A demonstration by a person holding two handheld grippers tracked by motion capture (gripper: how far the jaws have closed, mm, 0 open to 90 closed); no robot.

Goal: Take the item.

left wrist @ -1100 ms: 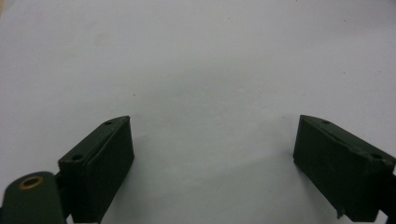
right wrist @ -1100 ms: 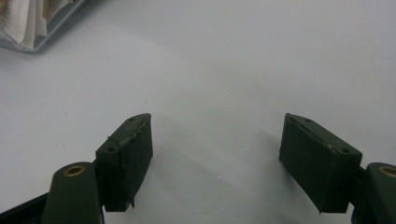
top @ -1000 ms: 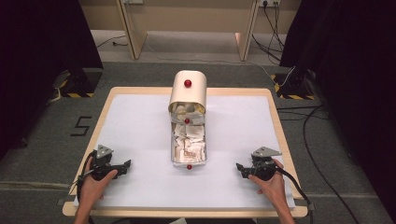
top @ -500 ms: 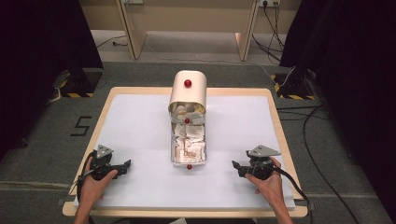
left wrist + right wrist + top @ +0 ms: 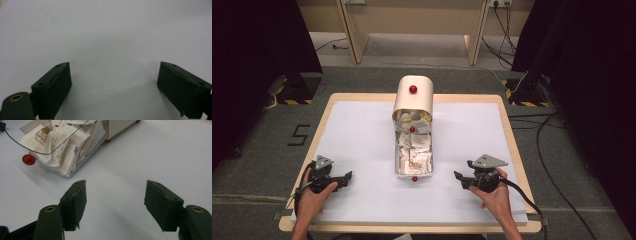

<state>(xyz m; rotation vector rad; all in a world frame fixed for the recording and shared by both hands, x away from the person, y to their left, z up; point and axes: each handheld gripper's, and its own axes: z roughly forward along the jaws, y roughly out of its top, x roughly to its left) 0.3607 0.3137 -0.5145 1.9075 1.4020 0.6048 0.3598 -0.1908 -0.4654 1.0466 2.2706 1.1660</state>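
Only obstacle on the table (image 5: 362, 130): cream box (image 5: 413, 98) at far centre with clear drawer (image 5: 413, 159) of sachets pulled out toward the person. Wide bare mat both sides of it. Left gripper (image 5: 343, 178) and right gripper (image 5: 460, 179) flank the drawer's front, apart from it; bare mat between each one's jaws.

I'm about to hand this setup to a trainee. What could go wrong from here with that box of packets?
1. The clear drawer is pulled far out and heaped with paper packets; a nudge might spill them.
2. The right claw, jaws just narrowing with nothing between them, sits close beside the drawer and could catch its red knob.
3. The right claw's cable trails over the table edge and may snag.
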